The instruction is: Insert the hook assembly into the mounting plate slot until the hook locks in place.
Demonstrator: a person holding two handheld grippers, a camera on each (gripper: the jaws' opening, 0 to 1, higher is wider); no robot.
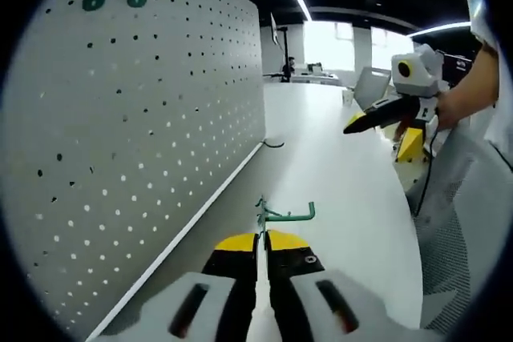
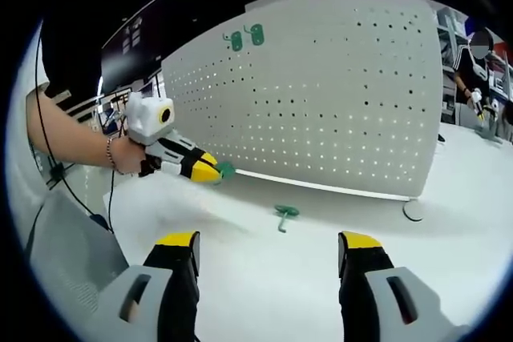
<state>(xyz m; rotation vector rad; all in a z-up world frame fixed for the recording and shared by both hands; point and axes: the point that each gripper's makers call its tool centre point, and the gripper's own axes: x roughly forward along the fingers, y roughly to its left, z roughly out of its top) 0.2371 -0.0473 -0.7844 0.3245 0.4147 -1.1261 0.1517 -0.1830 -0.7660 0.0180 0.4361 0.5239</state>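
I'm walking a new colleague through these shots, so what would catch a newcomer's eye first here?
First the big white pegboard standing upright on the white table, with two green hooks already hung near its top corner. Next the left claw, shut on a green hook and held near the board. A third green hook lies loose on the table beyond the open right claw.

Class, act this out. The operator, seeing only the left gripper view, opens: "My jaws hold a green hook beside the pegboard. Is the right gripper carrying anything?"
Observer: No. The right gripper is open, with nothing between its jaws.
Operator: Is any other hook lying loose?
Observer: Yes. A second green hook lies on the white table, ahead of the right gripper and short of the pegboard.
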